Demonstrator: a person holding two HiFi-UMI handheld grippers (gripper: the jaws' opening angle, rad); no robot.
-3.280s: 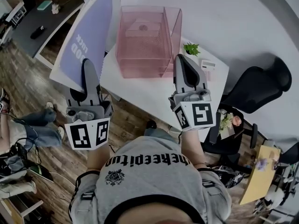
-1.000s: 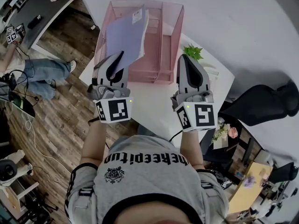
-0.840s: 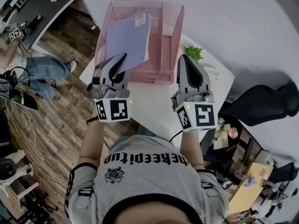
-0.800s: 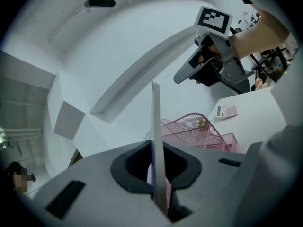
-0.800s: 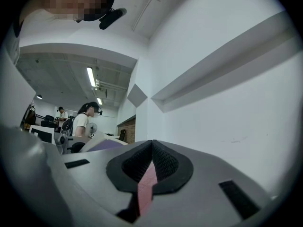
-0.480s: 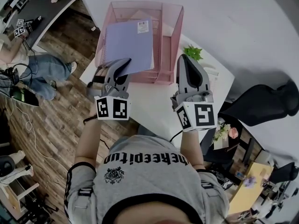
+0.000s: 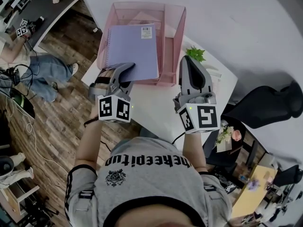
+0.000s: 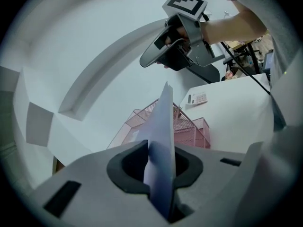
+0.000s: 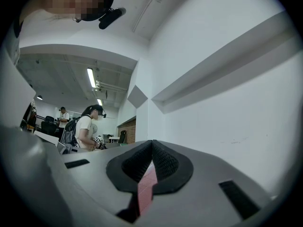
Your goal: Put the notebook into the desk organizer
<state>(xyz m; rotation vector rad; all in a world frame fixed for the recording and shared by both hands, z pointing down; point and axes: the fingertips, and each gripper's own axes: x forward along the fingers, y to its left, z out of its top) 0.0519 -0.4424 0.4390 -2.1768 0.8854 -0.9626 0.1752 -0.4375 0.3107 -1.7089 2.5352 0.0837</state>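
The lavender spiral notebook [image 7: 131, 51] lies nearly flat over the top tray of the pink mesh desk organizer [image 7: 175, 27]. My left gripper [image 7: 124, 72] has the notebook's near edge between its jaws, which are opening. In the left gripper view the notebook [image 8: 161, 136] stands edge-on in my left gripper [image 8: 158, 162], with the organizer [image 8: 189, 124] behind it. My right gripper [image 7: 189, 63] hovers over the white table [image 7: 156, 103] beside the organizer, jaws together and holding nothing. In its own view the right gripper [image 9: 151, 148] shows only a pink sliver past the pads.
A small green plant [image 7: 194, 52] and a white calculator [image 8: 198, 98] sit on the table right of the organizer. A black chair [image 7: 270, 103] stands to the right. A seated person [image 7: 28, 72] is on the wooden floor at the left.
The notebook swung from steeply tilted to lying flat over the organizer's top. My left gripper rolled and shifted a little toward the organizer. The right gripper stayed put.
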